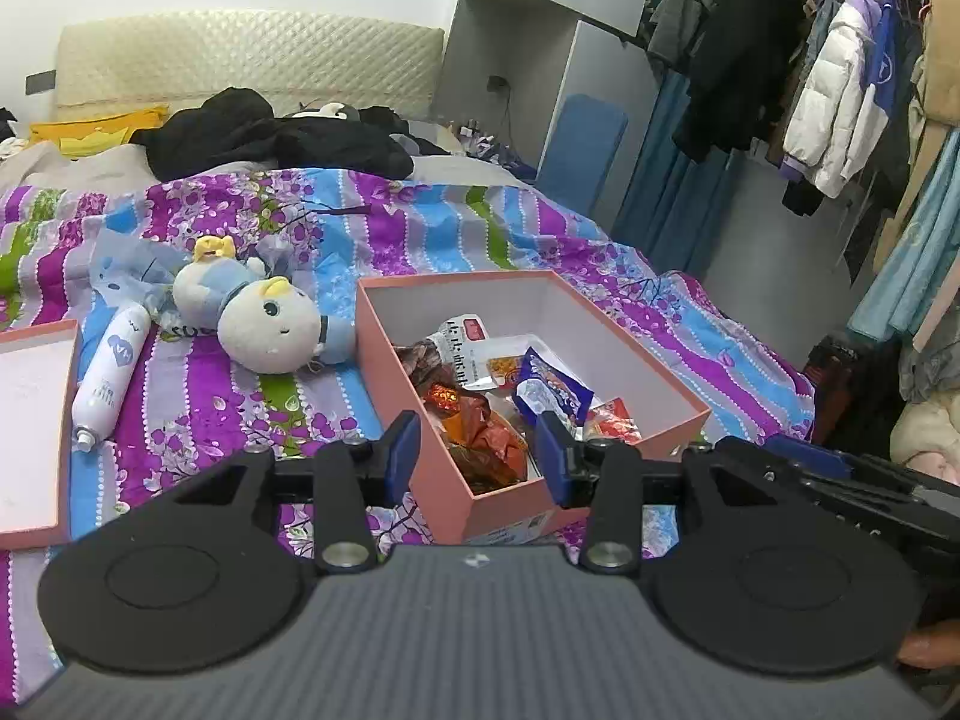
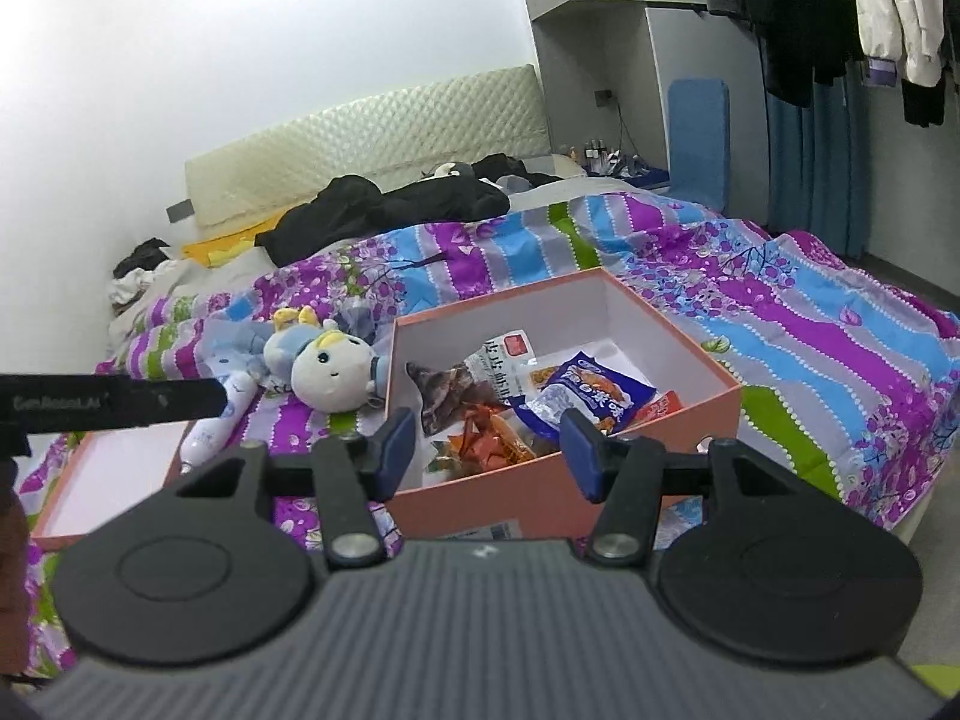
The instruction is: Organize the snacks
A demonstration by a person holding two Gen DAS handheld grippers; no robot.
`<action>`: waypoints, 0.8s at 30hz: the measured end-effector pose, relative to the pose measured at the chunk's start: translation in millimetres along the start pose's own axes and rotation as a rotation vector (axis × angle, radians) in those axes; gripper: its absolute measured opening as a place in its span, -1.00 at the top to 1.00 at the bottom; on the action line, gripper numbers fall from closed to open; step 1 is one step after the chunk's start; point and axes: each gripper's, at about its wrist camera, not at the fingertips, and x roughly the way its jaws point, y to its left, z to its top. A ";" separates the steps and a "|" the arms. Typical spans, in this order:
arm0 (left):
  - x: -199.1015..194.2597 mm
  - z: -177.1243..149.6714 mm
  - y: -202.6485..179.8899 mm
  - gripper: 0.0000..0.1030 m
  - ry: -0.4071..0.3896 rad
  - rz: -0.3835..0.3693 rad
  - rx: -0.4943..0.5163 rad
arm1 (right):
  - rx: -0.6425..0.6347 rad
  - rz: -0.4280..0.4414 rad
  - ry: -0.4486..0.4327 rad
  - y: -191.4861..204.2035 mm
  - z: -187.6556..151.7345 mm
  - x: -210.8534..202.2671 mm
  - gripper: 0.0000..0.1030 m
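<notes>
- Left tongs (image 1: pixel 477 456): blue pads spread about halfway, nothing between them, hovering over the near corner of the pink box (image 1: pixel 672 402).
- Right tongs (image 2: pixel 489 450): same half-spread gap, empty, over the box's near edge. Left unit's black arm (image 2: pixel 114 402) crosses the right view; white lettering on it is too blurred to read.
- Snacks sit inside the open box: blue packet (image 2: pixel 591 393) with a shrimp picture and Chinese text, white packet (image 2: pixel 501 360) with a red label and black Chinese characters, orange wrappers (image 2: pixel 492 444). Shipping label on the box's outer wall, unreadable.
- Box lid (image 1: pixel 30 420) lies left; white spray bottle (image 1: pixel 111 378) with a blue heart logo beside it, then a plush doll (image 1: pixel 264 318).
- All rest on a bed with a purple-blue floral striped quilt (image 1: pixel 660 306).
- Further back: black clothes (image 1: pixel 276 138), quilted cream headboard (image 1: pixel 252 60), grey cabinets, hanging coats (image 1: pixel 834 96) on the right.
</notes>
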 end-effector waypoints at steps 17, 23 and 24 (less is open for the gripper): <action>0.8 -0.6 3.0 -0.42 0.008 0.004 0.003 | 0.011 -0.021 0.003 -1.2 2.2 3.2 -0.36; -0.4 0.6 5.6 -0.88 -0.010 0.025 0.012 | -0.001 -0.039 0.019 -1.5 2.3 8.7 -0.75; -0.1 0.8 6.0 -0.88 -0.007 0.027 0.013 | 0.000 -0.041 0.022 -1.4 2.3 9.4 -0.76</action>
